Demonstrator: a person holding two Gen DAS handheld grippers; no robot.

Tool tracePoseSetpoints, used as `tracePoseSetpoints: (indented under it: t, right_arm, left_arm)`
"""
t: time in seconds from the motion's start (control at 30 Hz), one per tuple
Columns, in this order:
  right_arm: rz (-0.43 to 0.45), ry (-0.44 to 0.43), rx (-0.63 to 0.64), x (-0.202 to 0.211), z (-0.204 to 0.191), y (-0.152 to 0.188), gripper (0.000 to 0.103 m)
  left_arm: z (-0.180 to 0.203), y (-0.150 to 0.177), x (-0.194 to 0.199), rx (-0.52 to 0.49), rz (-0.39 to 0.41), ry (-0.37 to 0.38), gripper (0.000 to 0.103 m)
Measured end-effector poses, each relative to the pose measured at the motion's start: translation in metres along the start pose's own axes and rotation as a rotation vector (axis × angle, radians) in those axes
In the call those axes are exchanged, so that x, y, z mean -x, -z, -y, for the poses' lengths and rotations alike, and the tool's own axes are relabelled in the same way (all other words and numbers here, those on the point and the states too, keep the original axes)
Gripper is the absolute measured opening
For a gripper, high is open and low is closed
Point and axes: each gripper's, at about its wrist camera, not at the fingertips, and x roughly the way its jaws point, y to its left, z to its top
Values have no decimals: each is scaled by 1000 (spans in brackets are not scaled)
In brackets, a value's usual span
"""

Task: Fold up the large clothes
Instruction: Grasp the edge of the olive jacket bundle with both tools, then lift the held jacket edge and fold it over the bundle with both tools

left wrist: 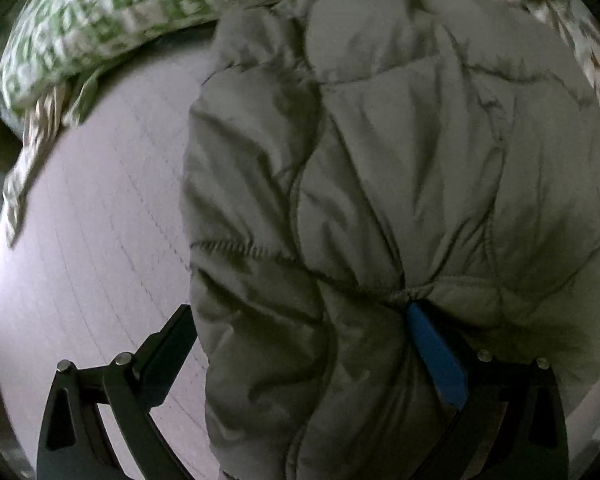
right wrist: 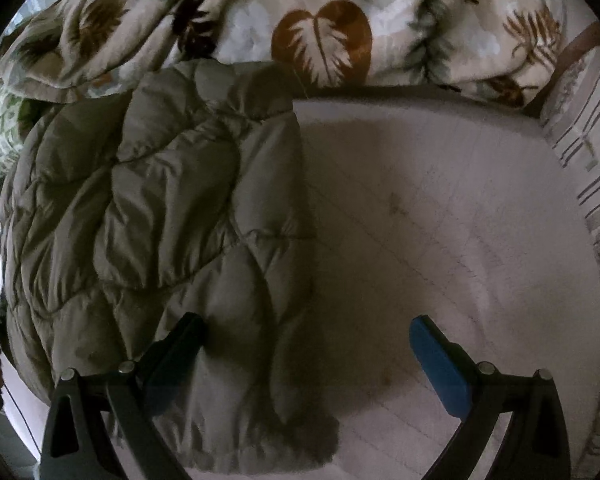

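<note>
A grey-olive quilted puffer jacket (left wrist: 380, 180) lies bunched on a pale bed sheet (left wrist: 92, 220). In the left wrist view its padded bulk fills the gap between the wide-apart fingers of my left gripper (left wrist: 300, 340). The black finger (left wrist: 172, 344) is over the sheet at the jacket's left edge, and the blue pad (left wrist: 432, 352) is pressed into a fold. The right wrist view shows the jacket (right wrist: 160, 208) on the left, with a sleeve end (right wrist: 260, 440) near the bottom. My right gripper (right wrist: 308, 352) is open, one finger resting on the jacket, the blue pad (right wrist: 436, 364) over the sheet (right wrist: 440, 220).
A green-and-white patterned pillow (left wrist: 100, 20) lies at the far left of the bed. A leaf-print blanket (right wrist: 320, 32) is heaped along the far side behind the jacket. A striped cushion (right wrist: 588, 168) borders the right edge. Bare sheet stretches to the right of the jacket.
</note>
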Motion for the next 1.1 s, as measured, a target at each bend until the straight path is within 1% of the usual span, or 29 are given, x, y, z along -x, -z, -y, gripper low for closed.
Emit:
tracePoseSetpoints:
  t: [0.07, 0.17, 0.3, 0.37, 0.4, 0.47, 0.53, 0.63, 0.67, 0.7, 0.73, 0.77, 0.8, 0.83, 0.87, 0.9, 0.93, 1.0, 1.03, 1.1]
  right_arm:
    - [-22, -36, -16, -10, 1, -3, 103]
    - [-86, -104, -29, -32, -3, -7, 103]
    - [-141, -145, -42, -60, -5, -11, 103]
    - [-170, -192, -63, -73, -1, -11, 103]
    - [-194, -245, -94, -81, 6, -10, 103]
    - [-200, -302, -120, -88, 14, -9, 103]
    - [-194, -313, -108, -89, 15, -9, 103]
    - [-193, -279, -86, -87, 12, -13, 101]
    - [-190, -289, -86, -85, 11, -12, 94]
    - [-179, -326, -85, -81, 9, -12, 71]
    - [-162, -372, -90, -77, 6, -12, 61]
    - [-146, -343, -61, -71, 0, -12, 58]
    - [-137, -326, -37, -69, -4, -12, 53]
    - [-119, -313, -16, -65, -8, -12, 50]
    - [-111, -309, -15, -63, -9, -12, 45]
    - [-106, -306, -18, -61, -11, -12, 41]
    - [-97, -294, -10, -58, -13, -12, 40]
    - [-80, -273, 3, -52, -19, -10, 34]
    - [-74, -266, 4, -50, -22, -9, 33]
    - [-56, -246, 14, -44, -29, -6, 29]
  left_arm:
    - [3, -2, -5, -9, -16, 2, 103]
    - [6, -3, -10, -32, -30, 19, 103]
    - [8, -8, -13, -56, -39, 39, 103]
    - [10, -9, -16, -51, -39, 55, 103]
    - [11, -9, -16, -50, -34, 56, 103]
    - [13, -8, -16, -49, -16, 54, 103]
    - [11, -4, -16, -34, -15, 65, 103]
    - [2, -5, -21, 12, -26, 116, 103]
    - [0, -4, -21, 20, -21, 128, 103]
    - [-1, -2, -21, 26, -14, 133, 103]
    - [-2, 0, -21, 36, -10, 143, 103]
    - [-3, 2, -21, 39, -7, 153, 101]
    - [-3, 2, -20, 43, -3, 177, 93]
    - [-5, 4, -16, 39, 5, 197, 89]
    - [-2, 5, -11, 16, 15, 199, 81]
    - [1, 5, -7, 3, 20, 200, 69]
    - [6, 5, -1, -14, 23, 203, 64]
    - [13, 3, 6, -31, 25, 195, 50]
    - [15, 3, 9, -35, 29, 192, 48]
    - [16, 3, 20, -32, 43, 187, 38]
